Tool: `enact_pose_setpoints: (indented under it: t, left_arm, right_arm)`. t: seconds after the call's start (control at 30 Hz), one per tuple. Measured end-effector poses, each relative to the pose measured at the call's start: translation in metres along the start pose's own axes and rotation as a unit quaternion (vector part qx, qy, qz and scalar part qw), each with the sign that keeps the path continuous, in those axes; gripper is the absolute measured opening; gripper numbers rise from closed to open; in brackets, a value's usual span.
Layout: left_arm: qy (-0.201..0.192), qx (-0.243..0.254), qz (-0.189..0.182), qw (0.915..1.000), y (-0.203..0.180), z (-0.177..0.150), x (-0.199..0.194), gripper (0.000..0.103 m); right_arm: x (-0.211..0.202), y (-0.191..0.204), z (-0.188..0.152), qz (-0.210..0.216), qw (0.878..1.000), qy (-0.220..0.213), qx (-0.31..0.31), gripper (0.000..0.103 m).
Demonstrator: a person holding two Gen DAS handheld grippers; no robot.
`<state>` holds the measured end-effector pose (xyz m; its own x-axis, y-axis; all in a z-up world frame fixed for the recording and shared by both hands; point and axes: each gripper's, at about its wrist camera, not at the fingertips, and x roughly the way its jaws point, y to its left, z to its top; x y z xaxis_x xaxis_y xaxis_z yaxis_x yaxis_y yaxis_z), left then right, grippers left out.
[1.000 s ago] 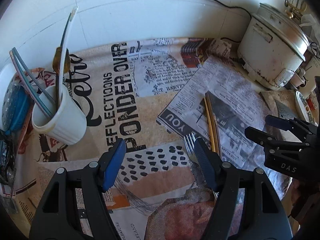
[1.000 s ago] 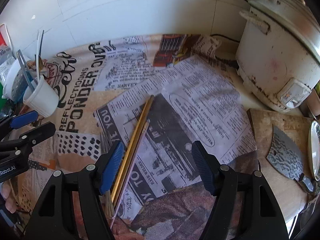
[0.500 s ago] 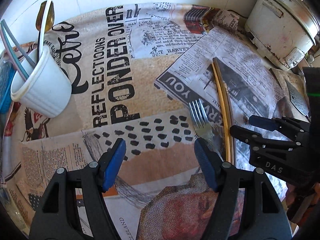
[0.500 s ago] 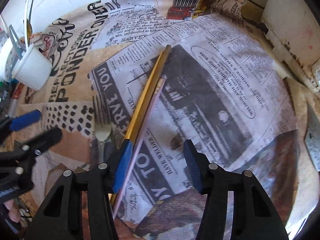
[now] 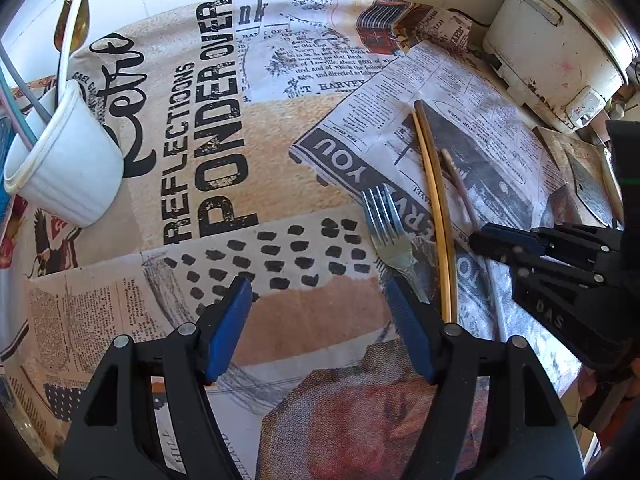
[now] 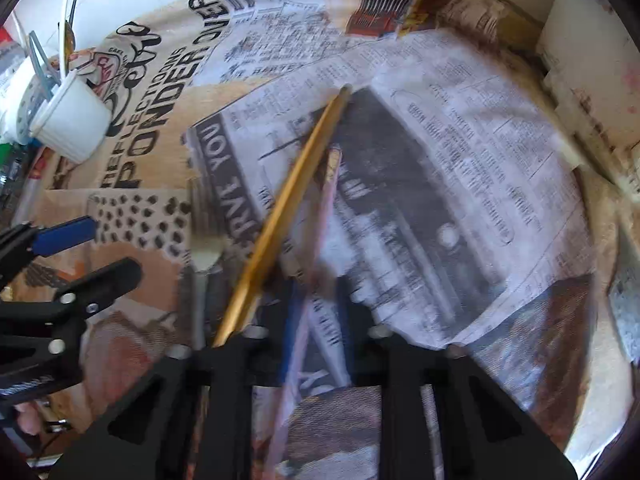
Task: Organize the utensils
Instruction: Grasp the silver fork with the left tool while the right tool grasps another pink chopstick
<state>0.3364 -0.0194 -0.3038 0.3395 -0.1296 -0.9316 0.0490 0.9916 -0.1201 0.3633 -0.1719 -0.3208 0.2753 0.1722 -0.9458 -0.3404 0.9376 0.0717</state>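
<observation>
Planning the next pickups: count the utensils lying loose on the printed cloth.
3: a silver metal fork by the left tool's right finger, a golden chopstick beside it, and a thin pinkish stick right of that. Others may be hidden.

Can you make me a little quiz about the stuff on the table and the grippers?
1. True or false: the left gripper is open.
2. What lies right beside the golden chopstick? A: a fork. B: a whisk. C: a ladle.
3. Fill in: the right gripper is shut on a thin ____ stick.
Key: 1 true; 2 A; 3 pink, it grips the pink stick.
</observation>
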Motion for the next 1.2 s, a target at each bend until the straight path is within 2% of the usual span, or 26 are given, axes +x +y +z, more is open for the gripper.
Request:
enact_pose_setpoints:
  t: [0.27,0.47,0.57,0.73,0.83,0.97,1.2]
  left_arm:
    - [0.023,-0.011,-0.034,0.9991,-0.012,0.008,0.017,0.069]
    - [0.025,-0.025,-0.039,0.9986,-0.019,0.024,0.029,0.054]
    - [0.024,-0.028,-0.043,0.9984,-0.023,0.031,0.033,0.050]
    - [0.016,-0.018,-0.025,0.9994,-0.036,0.042,0.039,0.048]
    - [0.011,-0.007,-0.011,0.9999,-0.043,0.047,0.042,0.040]
    - [0.003,0.006,0.012,0.9999,-0.048,0.051,0.045,0.024]
    - [0.006,-0.004,-0.007,1.0000,-0.041,0.054,0.045,0.021]
  right_arm:
    - [0.002,-0.009,0.009,0.023,1.000,0.009,0.012,0.006]
    - [-0.004,-0.019,0.003,0.051,0.998,0.011,0.023,0.006]
    - [-0.001,-0.021,0.001,0.059,0.998,0.016,0.025,0.006]
    - [-0.001,-0.020,0.001,0.062,0.998,0.017,0.015,0.006]
    - [0.000,-0.020,0.004,0.066,0.998,0.021,0.009,0.007]
    - [0.000,-0.018,0.007,0.068,0.997,0.024,0.003,0.007]
    - [0.004,-0.012,0.015,0.070,0.997,0.022,-0.005,0.008]
